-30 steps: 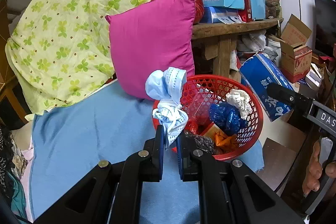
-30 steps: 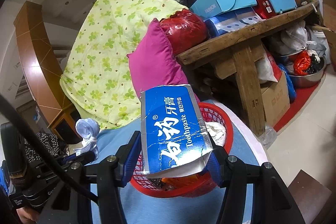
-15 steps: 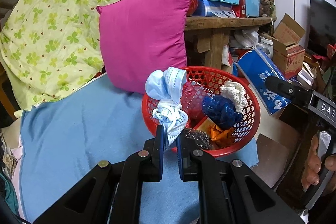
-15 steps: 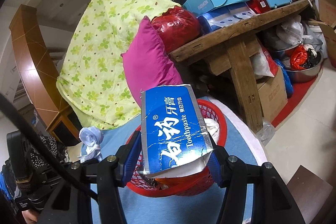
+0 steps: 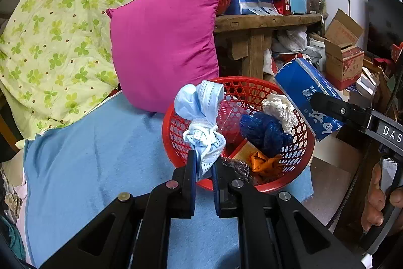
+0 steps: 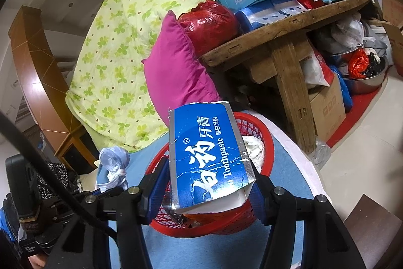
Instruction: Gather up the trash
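Left gripper (image 5: 204, 169) pinching knotted face mask (image 5: 201, 117), long axis upright, over near rim of red basket (image 5: 173, 140). Right gripper (image 6: 209, 183) clamping toothpaste box (image 6: 209, 155) above the basket, long axis pointing forward, open end nearest.

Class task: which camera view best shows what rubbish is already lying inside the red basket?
The left wrist view. It looks down into the red basket, showing a blue bag, white wad and orange wrapper. In the right wrist view the toothpaste box hides most of it.
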